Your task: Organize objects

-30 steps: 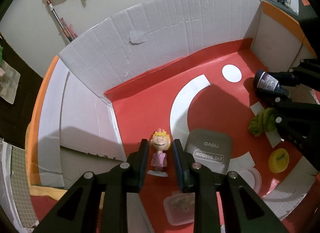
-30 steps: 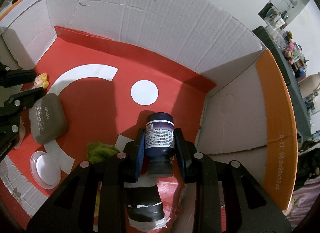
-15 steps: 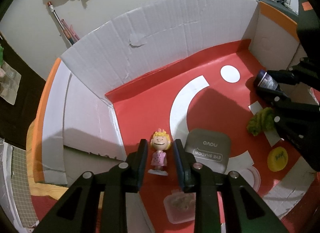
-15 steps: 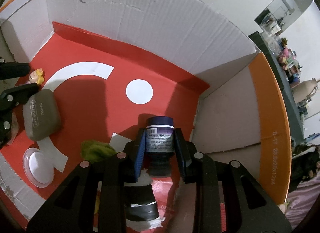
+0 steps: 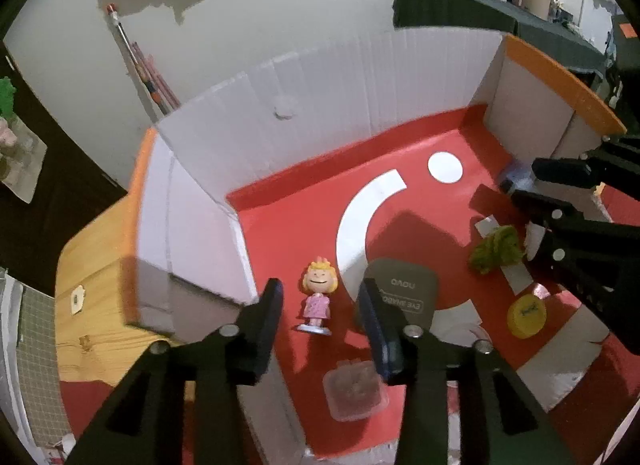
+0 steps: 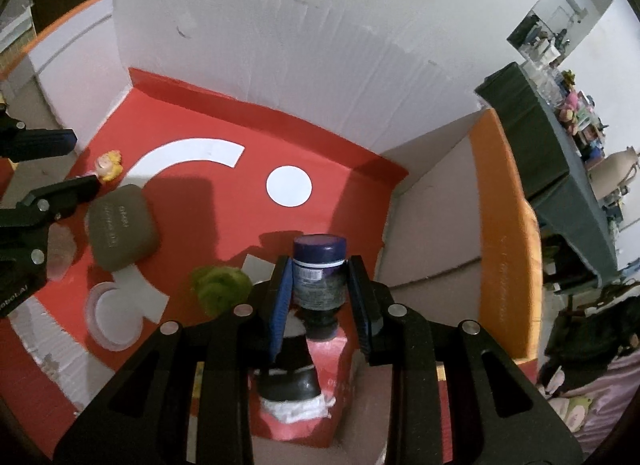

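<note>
Figurine upright between opening left fingers; bottle clamped right.

Upright blond figurine on red box floor; dark bottle clamped.

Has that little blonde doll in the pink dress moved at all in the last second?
No. The blonde doll in the pink dress stands upright on the same spot beside the grey eyeshadow case; only the left gripper has moved, its jaws opening away from it.
</note>
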